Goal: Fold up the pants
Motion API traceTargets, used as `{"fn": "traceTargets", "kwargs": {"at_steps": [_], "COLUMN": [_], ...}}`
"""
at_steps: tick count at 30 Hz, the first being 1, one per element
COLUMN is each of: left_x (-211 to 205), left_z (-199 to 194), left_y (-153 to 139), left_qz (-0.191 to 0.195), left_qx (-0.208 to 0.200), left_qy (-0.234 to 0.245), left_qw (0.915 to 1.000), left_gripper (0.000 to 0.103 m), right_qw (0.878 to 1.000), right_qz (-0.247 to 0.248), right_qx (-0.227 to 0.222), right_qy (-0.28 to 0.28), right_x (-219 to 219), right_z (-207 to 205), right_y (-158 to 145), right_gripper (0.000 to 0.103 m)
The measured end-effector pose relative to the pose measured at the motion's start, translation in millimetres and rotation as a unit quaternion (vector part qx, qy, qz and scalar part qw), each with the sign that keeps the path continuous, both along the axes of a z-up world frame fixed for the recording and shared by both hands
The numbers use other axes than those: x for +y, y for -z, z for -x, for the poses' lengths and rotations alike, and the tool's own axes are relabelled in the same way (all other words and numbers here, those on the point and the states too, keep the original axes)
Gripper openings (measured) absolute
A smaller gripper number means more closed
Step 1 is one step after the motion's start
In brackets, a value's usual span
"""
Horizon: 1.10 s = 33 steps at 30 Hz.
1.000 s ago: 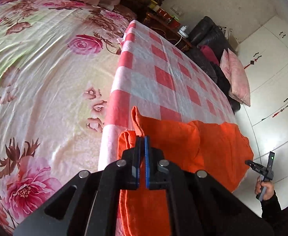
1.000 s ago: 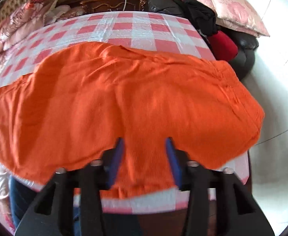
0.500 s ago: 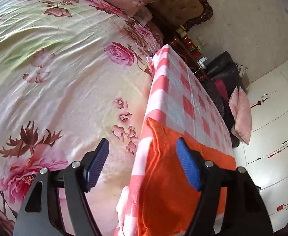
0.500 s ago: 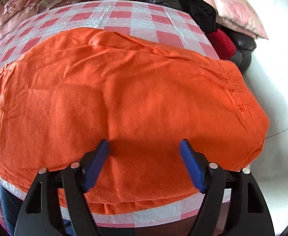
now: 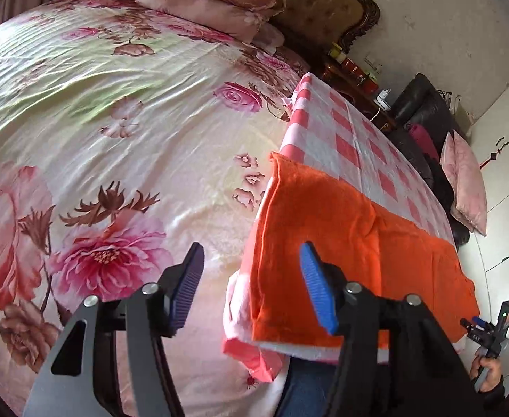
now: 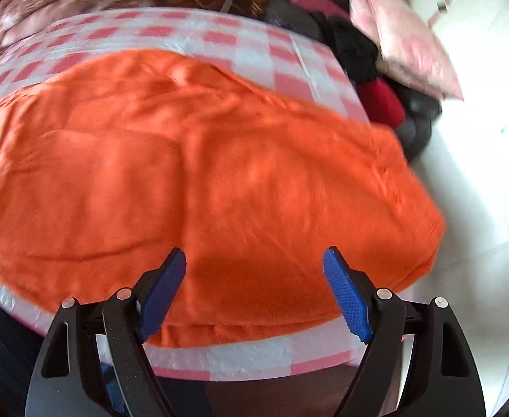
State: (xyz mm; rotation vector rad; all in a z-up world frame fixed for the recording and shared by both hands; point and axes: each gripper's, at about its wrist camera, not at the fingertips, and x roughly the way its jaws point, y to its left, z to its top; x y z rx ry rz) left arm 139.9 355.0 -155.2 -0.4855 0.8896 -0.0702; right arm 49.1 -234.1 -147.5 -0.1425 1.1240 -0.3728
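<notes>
left gripper: jaws wide open, nothing held
right gripper: jaws wide open, empty
pants: laid at surface edge; slide-off risked if snagged

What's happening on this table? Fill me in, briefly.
A person is folding orange pants on a table with a red-and-white checked cloth, beside a floral bed. They hold a two-finger tool in each hand. The left tool is open at the pants' left end, gripping nothing. The right tool is open over the near edge. The pants lie flat, with doubled layers showing.
</notes>
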Motion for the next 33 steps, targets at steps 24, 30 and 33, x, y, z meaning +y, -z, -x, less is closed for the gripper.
{"fn": "traceTargets", "kwargs": {"at_steps": [24,30,33], "left_x": [-64,-69,-64], "left_z": [43,37,30], "left_y": [11,9,6], "left_qz": [-0.189,-0.26,-0.278], "left_qx": [-0.032,-0.019,-0.009], "left_qy": [0.066,0.107,0.114], "left_qw": [0.9793,0.9595,0.9537], "left_gripper": [0.011,0.006,0.006], "right_qw": [0.984,0.989,0.98], "right_qz": [-0.017,0.006,-0.002], "right_qx": [-0.088,-0.108,-0.108], "right_qy": [-0.151,0.098,0.166], "right_x": [128,-55,-134], "right_z": [-32,20,42], "right_y": [-38,-41,-29], "right_gripper": [0.082,0.086,0.087]}}
